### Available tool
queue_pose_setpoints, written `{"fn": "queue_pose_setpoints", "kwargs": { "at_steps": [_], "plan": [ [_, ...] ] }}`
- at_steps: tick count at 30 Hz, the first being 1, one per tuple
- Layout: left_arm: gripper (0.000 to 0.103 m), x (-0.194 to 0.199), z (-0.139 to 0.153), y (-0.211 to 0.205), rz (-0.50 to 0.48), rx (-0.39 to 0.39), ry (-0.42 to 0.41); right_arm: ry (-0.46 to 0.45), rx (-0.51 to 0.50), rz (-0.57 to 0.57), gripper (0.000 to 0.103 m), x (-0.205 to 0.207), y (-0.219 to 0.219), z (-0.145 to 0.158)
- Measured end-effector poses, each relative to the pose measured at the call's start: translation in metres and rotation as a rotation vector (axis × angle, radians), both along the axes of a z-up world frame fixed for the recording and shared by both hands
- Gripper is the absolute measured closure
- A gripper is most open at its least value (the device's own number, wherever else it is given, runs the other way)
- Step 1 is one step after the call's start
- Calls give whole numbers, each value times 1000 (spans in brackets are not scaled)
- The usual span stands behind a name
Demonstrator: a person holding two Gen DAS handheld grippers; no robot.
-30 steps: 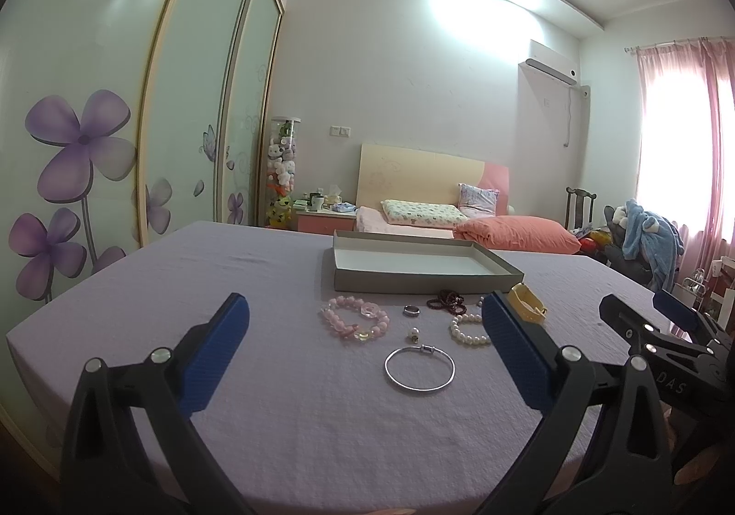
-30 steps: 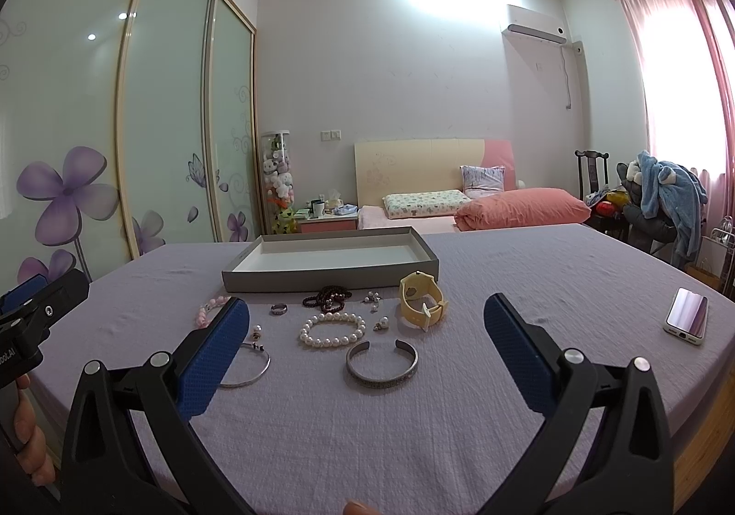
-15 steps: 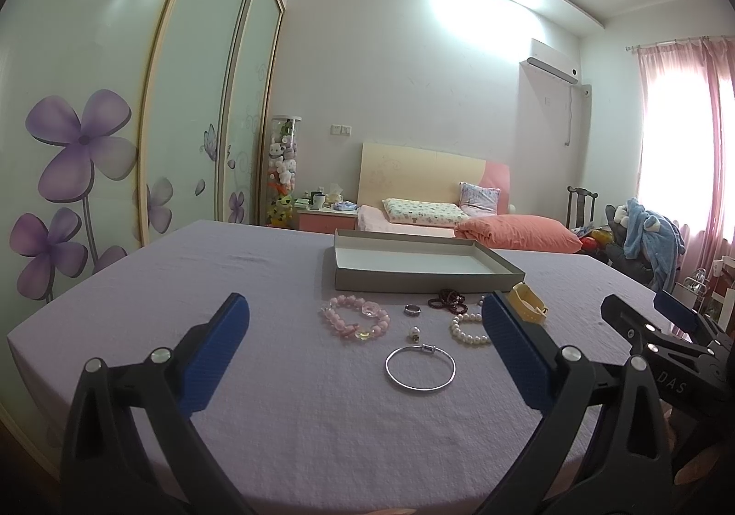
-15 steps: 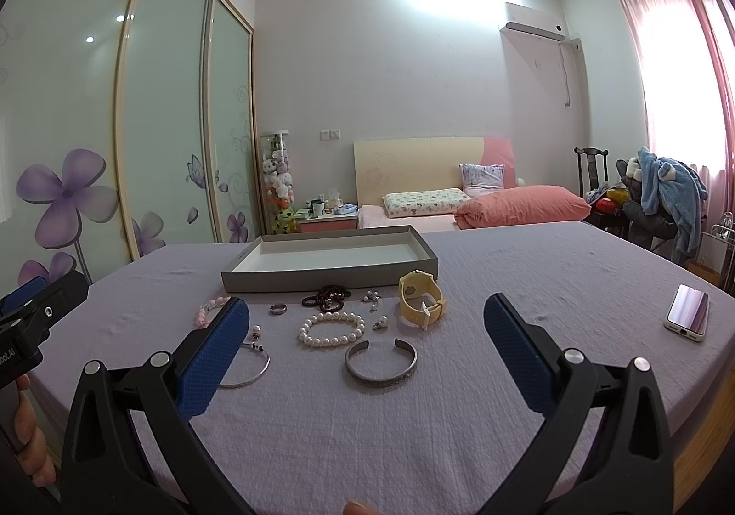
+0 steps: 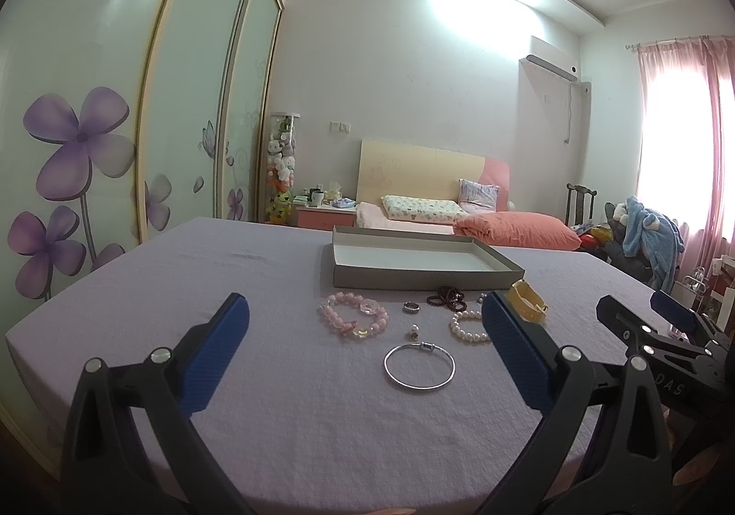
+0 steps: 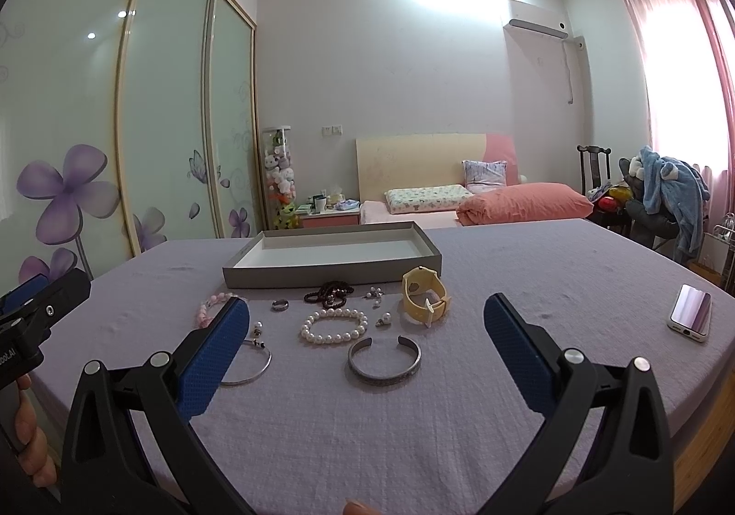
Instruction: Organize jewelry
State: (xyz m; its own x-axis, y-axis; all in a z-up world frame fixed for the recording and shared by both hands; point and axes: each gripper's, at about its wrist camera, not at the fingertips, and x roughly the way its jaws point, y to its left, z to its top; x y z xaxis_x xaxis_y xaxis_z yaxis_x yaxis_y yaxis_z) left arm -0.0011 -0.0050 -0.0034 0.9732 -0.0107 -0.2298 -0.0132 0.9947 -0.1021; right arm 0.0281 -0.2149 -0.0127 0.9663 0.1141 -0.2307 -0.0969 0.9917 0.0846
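From the left wrist camera: the left gripper [image 5: 365, 326] hangs low over a lilac bedspread [image 5: 183, 285], its blue-padded fingers [image 5: 216, 345] spread wide and holding nothing. Between them the jewelry lies in a loose cluster: a pink bead bracelet [image 5: 353, 318], a small ring [image 5: 411, 308], a thin silver bangle [image 5: 419, 365], a dark bead strand [image 5: 448, 297] and a pearl bracelet [image 5: 468, 329] partly hidden by the right finger. Just behind the cluster sits a shallow grey tray [image 5: 413, 276] with nothing showing inside it. The right gripper [image 5: 643, 317] pokes in from the side.

From the right wrist camera: the right gripper [image 6: 365, 326] is likewise splayed and empty, held back from the pieces. The same pearl bracelet [image 6: 334, 325] lies near the middle, with an open silver cuff [image 6: 384, 362] nearest the fingers, a yellow watch [image 6: 425, 297] beside the tray [image 6: 330, 274], and small earrings [image 6: 376, 294] too tiny to make out. A phone [image 6: 690, 318] rests well apart on the right. A hand [image 6: 27, 437] grips the left tool at the frame's edge.

Compared with a second ago, almost nothing has shifted: both tools hold the same poised position and no piece has moved. By every sign the sorting has not begun, and the first pick is yet to be chosen.
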Motion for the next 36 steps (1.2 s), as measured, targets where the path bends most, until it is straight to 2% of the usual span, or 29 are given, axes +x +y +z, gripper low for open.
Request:
{"fn": "queue_pose_setpoints", "kwargs": {
  "at_steps": [6,12,15,18,24,27,33,36],
  "plan": [
    [4,13,-6,0,-3,3,37,39,7,-1,2,12,-2,-4],
    [4,36,-18,0,-3,9,121,153,21,-1,2,38,-5,-17],
    [4,53,-24,-2,-4,21,175,234,11,-5,2,55,-5,-25],
    [4,74,-29,-1,-11,23,249,358,-25,-15,2,82,-2,-32],
    [4,107,-40,-1,-40,-5,386,532,-53,-38,2,116,-4,-47],
    [4,119,-46,-1,-63,-25,451,649,-35,-27,2,130,-5,-57],
    [4,129,-54,-5,-90,-39,531,685,-98,-28,2,133,4,-58],
    [4,133,-57,-8,-99,-34,553,676,-103,-12,8,131,6,-55]
  ]
}}
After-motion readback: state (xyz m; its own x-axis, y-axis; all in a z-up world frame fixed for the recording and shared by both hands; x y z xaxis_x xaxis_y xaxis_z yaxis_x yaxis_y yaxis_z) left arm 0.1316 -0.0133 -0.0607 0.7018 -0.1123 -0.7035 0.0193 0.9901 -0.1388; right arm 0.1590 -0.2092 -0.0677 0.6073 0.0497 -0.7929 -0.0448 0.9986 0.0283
